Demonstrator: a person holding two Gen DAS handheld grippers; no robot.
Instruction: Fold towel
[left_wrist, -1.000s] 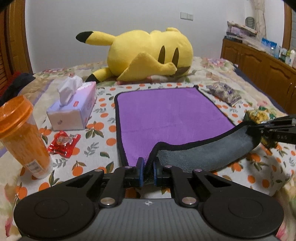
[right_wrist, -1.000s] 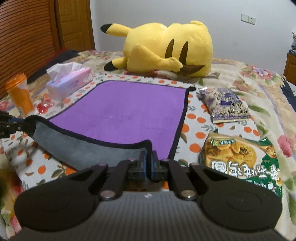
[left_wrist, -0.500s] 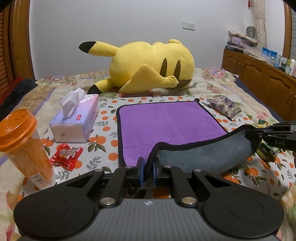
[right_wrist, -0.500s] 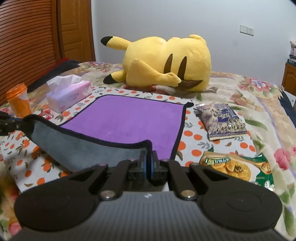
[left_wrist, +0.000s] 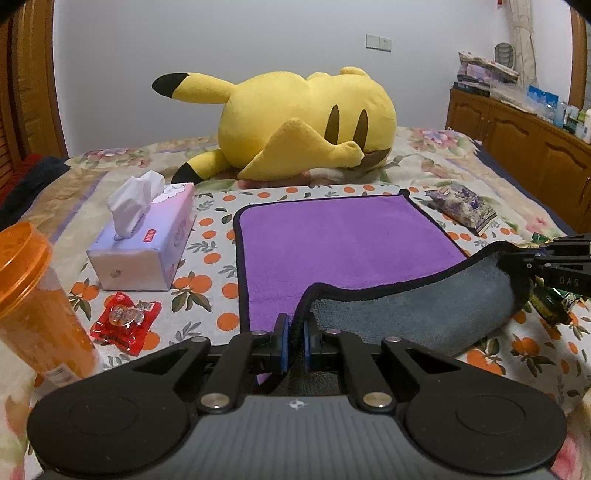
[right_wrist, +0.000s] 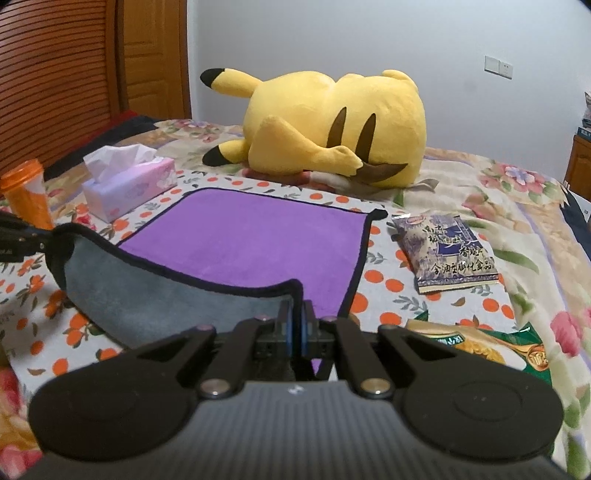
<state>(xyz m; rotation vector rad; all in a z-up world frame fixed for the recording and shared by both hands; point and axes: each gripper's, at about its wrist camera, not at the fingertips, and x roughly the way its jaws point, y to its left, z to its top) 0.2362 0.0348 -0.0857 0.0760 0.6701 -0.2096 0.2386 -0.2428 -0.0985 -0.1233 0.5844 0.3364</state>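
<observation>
I am holding both near corners of the purple, black-edged microfibre towel (left_wrist: 347, 236) — left claw (left_wrist: 294, 341) and right claw (right_wrist: 295, 328) each clamped on one — first fold just starting.

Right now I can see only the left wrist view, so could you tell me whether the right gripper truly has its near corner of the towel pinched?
Observer: Yes, the right gripper is shut on the towel, with the black-hemmed corner between its fingers.
Operator: Thank you. Does anything lie beside that corner?
Observer: A green snack bag lies on the bedspread just right of the gripper, apart from the towel's right hem.
</observation>
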